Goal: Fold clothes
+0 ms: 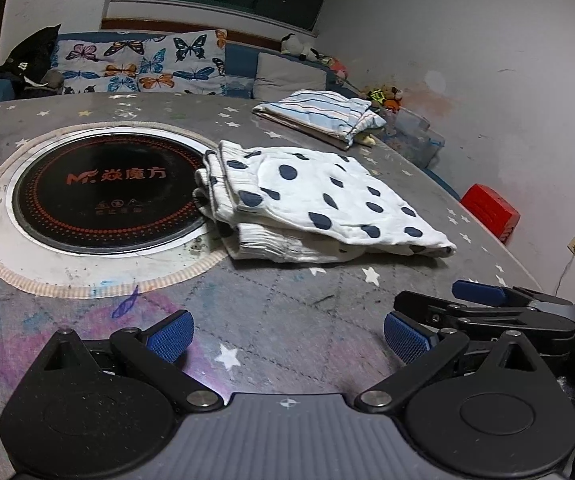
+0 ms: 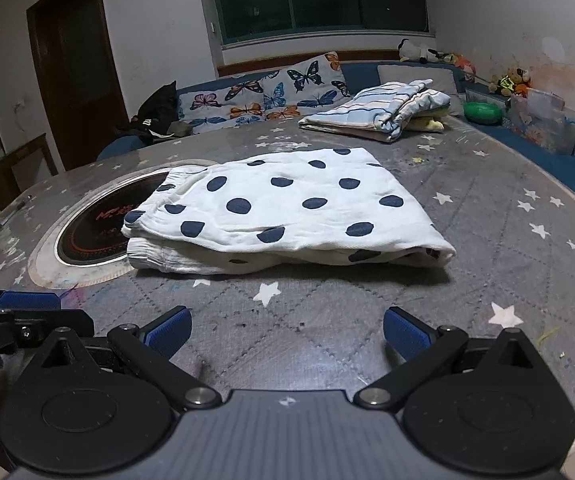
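Both claws, left claw (image 1: 287, 340) and right claw (image 2: 285, 334), wide, empty. Folded white navy-dotted cotton garment (image 2: 287, 212) overlaps black round induction hob (image 1: 107, 196); one-layer pinch unravels fold.

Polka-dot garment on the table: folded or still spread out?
Folded. The polka-dot garment lies as a compact rectangle with stacked layers showing along its near edge, waistband end overlapping the induction cooktop. Neither tool touches it.

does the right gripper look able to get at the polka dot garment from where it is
Probably yes. The right gripper is open and holds nothing, and the folded polka dot garment lies straight ahead of it on the table. Only bare star-print cloth lies between them; the left gripper sits off to the side.
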